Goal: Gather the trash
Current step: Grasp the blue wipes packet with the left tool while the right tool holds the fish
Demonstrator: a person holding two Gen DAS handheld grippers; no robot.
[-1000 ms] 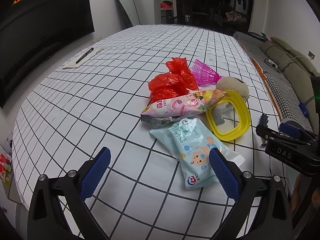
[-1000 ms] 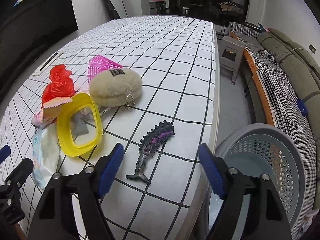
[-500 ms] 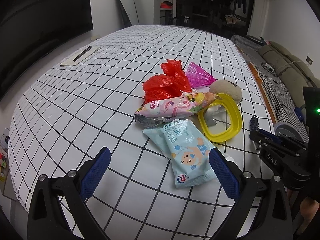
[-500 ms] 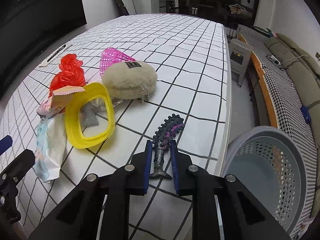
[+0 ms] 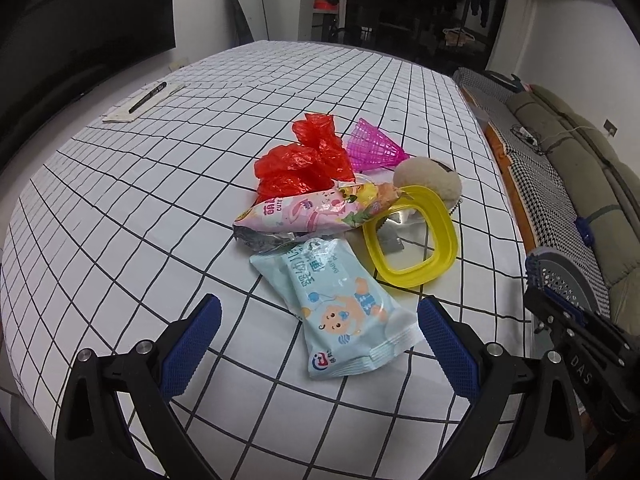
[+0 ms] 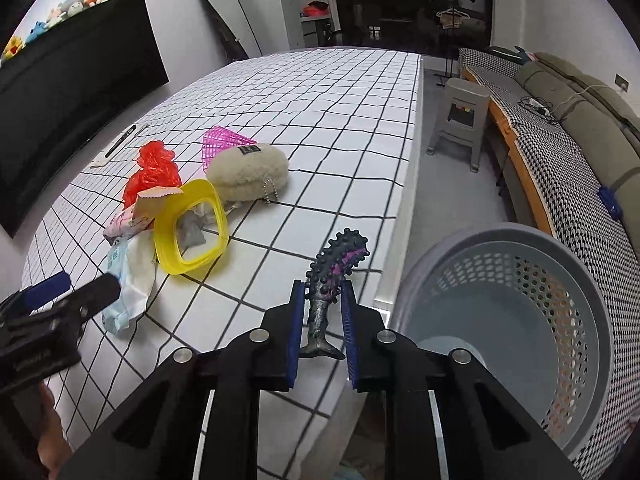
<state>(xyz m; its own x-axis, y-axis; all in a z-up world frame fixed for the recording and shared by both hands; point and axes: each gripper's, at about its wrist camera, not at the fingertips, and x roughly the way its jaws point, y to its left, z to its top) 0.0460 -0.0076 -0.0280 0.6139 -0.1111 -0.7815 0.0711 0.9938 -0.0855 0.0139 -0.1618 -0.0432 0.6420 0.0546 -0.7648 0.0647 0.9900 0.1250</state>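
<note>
The pink snack wrapper (image 5: 308, 210) on the checked bedcover has large yellow Chinese characters near its left end that I cannot make out, with the Latin letters "CUTE" in small print just beneath them. The pale blue wipes pack (image 5: 344, 308) in front of it carries a column of Chinese characters, too distorted to read with certainty, and a small line of capitals beside them that begins "BABY"; a round red and blue logo sits at its near corner, its lettering too small to tell. The black body of the right gripper (image 5: 580, 364), seen at the edge of the left wrist view, is stamped "DAS".
</note>
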